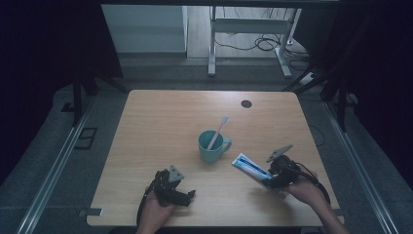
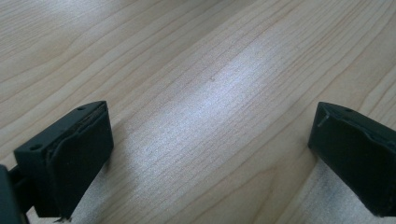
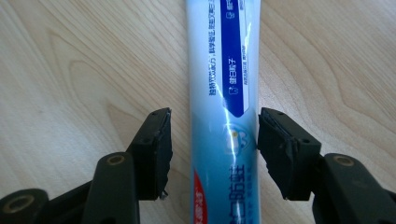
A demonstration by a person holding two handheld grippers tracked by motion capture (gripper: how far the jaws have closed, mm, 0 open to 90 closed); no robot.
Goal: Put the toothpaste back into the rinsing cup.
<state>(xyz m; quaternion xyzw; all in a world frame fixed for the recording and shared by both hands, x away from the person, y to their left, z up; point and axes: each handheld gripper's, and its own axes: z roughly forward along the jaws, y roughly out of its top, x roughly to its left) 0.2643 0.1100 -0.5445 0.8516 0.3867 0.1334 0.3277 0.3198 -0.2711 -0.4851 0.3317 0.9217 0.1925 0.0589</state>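
Wooden and pale, the tabletop [image 1: 160, 126] sits in a dim room with dark curtains at the sides. On it, near the right front part, lies a toothpaste tube [image 1: 251, 167]. The right gripper [image 1: 275, 176] is right at the tube's near end, so the right hand is much closer to it than the left. In the right gripper view the toothpaste tube [image 3: 224, 116] runs straight away from the gripper [image 3: 212, 144], long and flat, between the two jaws. The jaws stand apart with a thin gap on each side, so they do not squeeze the tube. To pick it up, I think the jaws only need to close across the narrow way. The tube is white and light blue with a dark blue stripe and small writing. The left gripper [image 1: 182, 192] rests far off at the front left, its jaws wide apart over bare wood. A green mug [image 1: 213, 147] with a toothbrush [image 1: 217, 132] in it stands just beside the tube's far end.
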